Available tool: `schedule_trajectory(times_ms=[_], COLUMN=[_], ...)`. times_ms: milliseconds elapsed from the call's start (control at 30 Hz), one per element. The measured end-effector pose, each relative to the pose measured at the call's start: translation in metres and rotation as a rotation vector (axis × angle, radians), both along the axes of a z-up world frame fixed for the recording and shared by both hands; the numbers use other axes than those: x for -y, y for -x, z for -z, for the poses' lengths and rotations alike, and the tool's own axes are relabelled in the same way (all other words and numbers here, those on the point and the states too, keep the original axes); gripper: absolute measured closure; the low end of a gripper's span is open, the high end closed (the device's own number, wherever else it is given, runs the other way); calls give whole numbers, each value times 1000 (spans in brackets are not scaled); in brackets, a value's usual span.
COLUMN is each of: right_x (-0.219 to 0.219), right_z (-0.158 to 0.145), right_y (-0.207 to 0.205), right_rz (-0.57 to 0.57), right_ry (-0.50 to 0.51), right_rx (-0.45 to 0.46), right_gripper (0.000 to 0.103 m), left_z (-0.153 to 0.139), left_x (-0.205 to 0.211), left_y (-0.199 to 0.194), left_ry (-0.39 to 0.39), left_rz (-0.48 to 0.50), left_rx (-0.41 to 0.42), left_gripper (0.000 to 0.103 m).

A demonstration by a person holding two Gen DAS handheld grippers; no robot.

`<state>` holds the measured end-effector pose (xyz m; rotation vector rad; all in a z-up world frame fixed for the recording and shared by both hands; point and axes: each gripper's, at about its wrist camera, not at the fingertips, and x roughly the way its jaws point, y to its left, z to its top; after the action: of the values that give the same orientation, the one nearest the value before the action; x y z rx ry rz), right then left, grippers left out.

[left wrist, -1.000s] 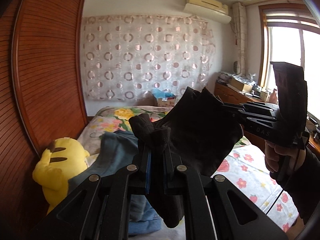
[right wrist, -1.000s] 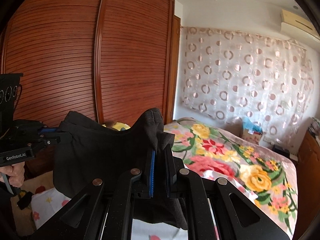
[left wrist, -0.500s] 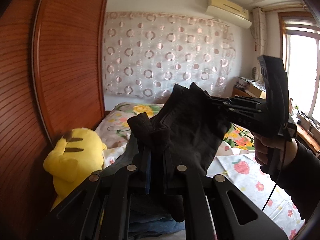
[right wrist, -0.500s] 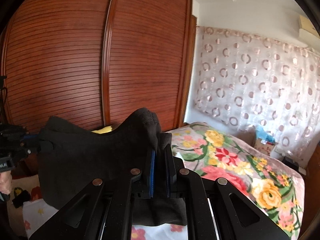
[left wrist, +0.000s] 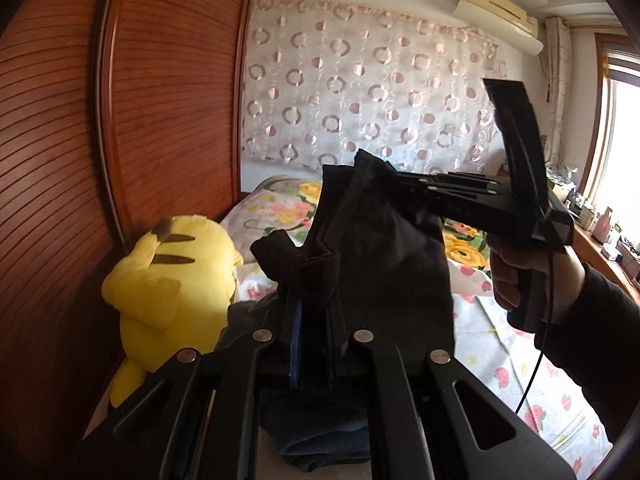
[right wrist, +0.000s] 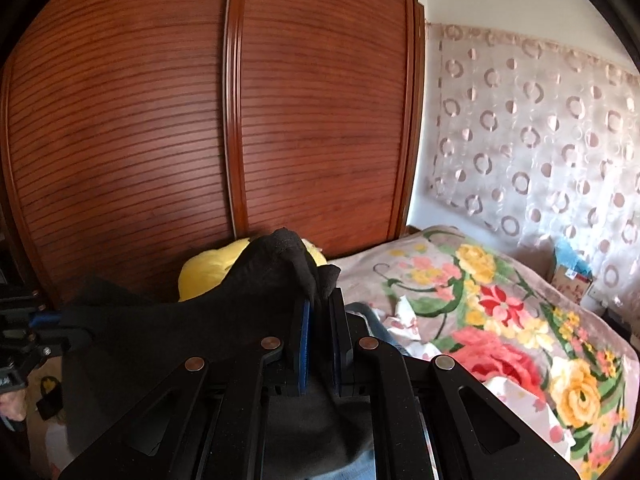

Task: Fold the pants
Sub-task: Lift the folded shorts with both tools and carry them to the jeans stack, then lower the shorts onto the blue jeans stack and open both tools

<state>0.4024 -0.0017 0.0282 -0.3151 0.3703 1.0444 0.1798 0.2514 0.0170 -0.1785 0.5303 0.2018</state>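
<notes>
Black pants [left wrist: 384, 256] hang stretched in the air between my two grippers, over the bed. My left gripper [left wrist: 314, 304] is shut on a bunched corner of the fabric at the bottom of the left wrist view. From the right, my right gripper [left wrist: 396, 180] clamps the other upper corner, with a person's hand [left wrist: 506, 276] on its handle. The right wrist view has the right gripper [right wrist: 320, 304] shut on the black pants [right wrist: 192, 332], which run left to the left gripper [right wrist: 56, 320] at the picture's edge.
A yellow plush toy [left wrist: 172, 280] sits against the slatted wooden wardrobe doors [right wrist: 160, 120]. Folded blue jeans [left wrist: 324, 440] lie under the pants. A floral blanket [right wrist: 500, 312] covers the far bed; a strawberry-print sheet [left wrist: 500, 364] lies near. A dotted curtain [left wrist: 360, 92] hangs behind.
Both grippers have swung with the pants toward the wardrobe and sunk a little. The plush toy looms larger and the window has slid out of view. Both grips are unchanged.
</notes>
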Motion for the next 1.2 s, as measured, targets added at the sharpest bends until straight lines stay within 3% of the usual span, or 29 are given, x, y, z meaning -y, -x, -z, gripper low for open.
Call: schedule_trajectory(times_ms=[200,300,333,367,433,567,700,967,1200], right_x=[-9,5,12,18,33,60,70,45,29], right_z=[-1,-16,-23,-26,-32,-32,-18,-3,3], right_y=[-13,-9,-8,-7,-5,8,18,-19,-31], right_rz=[18,36,53,61,68,24,-8,80,93], right_ry=[60,44,30,19,-7,-41,9,105,109], right_rx=[-111,-76,-74,-80,-100,-132,-122,-173,-199], right_gripper=[90,75,70,69,69,69,69,70,72], left_z=[2,-4,-5,-7,-7,-5,8,36,40], left_x=[2,2,3,4,6,14,15,0,5], left_y=[-1,0,0,0,1,-3,-14,-23,-26], left_ry=[-7,-13,-18,-25,-26,-49,-54,-16,-30], left_rz=[20,22,20,21,30,34,40,18,14], left_rx=[-42,-36,-35,-31,-21,-31,-76,-143,-140], left_gripper=[92,82,73,58,50,49,49,47,46])
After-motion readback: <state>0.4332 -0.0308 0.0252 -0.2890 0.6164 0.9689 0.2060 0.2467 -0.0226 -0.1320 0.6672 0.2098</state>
